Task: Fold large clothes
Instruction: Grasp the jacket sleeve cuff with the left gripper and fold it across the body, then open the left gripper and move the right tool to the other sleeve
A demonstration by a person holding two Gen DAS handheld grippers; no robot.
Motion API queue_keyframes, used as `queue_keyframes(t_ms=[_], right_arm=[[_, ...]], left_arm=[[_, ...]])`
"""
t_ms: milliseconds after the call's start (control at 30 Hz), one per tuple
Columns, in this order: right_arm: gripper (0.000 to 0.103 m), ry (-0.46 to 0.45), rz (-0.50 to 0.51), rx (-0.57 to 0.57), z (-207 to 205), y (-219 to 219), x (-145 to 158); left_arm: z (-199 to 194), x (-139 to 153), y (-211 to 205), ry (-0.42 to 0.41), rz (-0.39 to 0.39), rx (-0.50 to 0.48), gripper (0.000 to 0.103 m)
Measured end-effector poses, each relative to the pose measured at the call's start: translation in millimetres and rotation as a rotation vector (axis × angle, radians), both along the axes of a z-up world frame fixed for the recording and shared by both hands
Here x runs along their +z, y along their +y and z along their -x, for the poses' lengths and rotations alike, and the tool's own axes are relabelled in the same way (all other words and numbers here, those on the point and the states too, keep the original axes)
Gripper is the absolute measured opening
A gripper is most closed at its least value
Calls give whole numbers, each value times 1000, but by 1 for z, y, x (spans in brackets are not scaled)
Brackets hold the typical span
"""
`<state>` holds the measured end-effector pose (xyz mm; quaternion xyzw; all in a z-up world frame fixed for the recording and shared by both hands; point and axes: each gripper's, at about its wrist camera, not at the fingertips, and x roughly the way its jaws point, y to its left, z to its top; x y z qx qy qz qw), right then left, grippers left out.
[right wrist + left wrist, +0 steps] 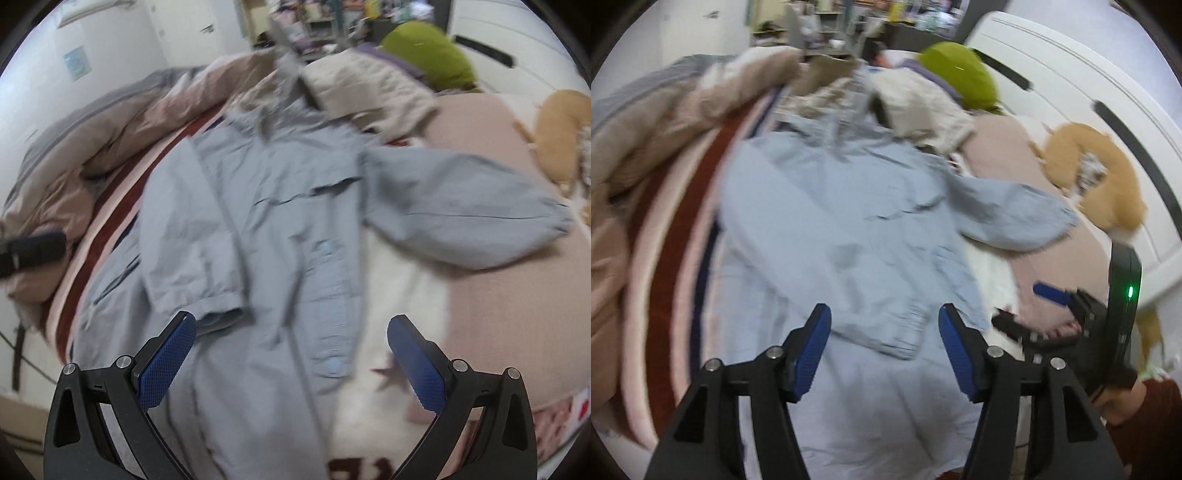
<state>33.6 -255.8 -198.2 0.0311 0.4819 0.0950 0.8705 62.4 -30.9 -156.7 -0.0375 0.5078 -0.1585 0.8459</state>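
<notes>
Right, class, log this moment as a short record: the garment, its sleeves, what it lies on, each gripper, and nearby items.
garment: light blue jacket, spread flat
one sleeve: folded across the front, cuff near the middle
other sleeve: stretched out sideways, not yet folded
surface: bed with a striped blanket
left gripper: open, holding nothing
right gripper: open, holding nothing
nearby: green cushion, tan plush toy, crumpled beige duvet

Your jacket runs off the bottom edge in both views, its hem unseen. Motion blur smears the shelves behind beyond telling their contents.
</notes>
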Motion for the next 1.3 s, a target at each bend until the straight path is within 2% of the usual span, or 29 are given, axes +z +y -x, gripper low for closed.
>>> queue_keyframes(t_ms=[133,200,433,533,600,700,800,933,1000,1067,1167,1267,1300], right_arm=[[103,38,-49,118,-12,31,-20],[102,78,-78,181,-21,47,-33],[102,149,-73,264,-42,90,-68],[88,200,-91,255,-54,98,-81],[60,228,-107,238,-61,98,-85],[33,256,-118,238,-70,100,-89],[14,240,-86,270,-69,98,-79],[10,188,-57,239,-62,79,-56],[10,192,-84,232,-60,68,-49],[10,200,-65,249,-55,65,-47],[9,228,-10,287,-49,70,-58],[10,286,-46,257,-50,61,-76],[13,302,-61,251,-52,59,-79]], left_arm=[[3,8,21,-26,-43,59,65],[3,10,28,-29,-67,81,65],[5,6,44,-18,-90,124,68],[5,6,52,-15,-94,141,68],[4,6,56,-13,-93,154,68],[4,5,61,-9,-86,163,68],[5,4,61,-7,-88,162,68],[4,1,61,3,-79,162,68],[3,0,59,7,-78,160,68],[2,-1,57,12,-75,156,68],[0,-2,54,15,-72,149,68],[-2,-1,51,13,-77,142,68],[-2,-1,51,11,-79,142,68]])
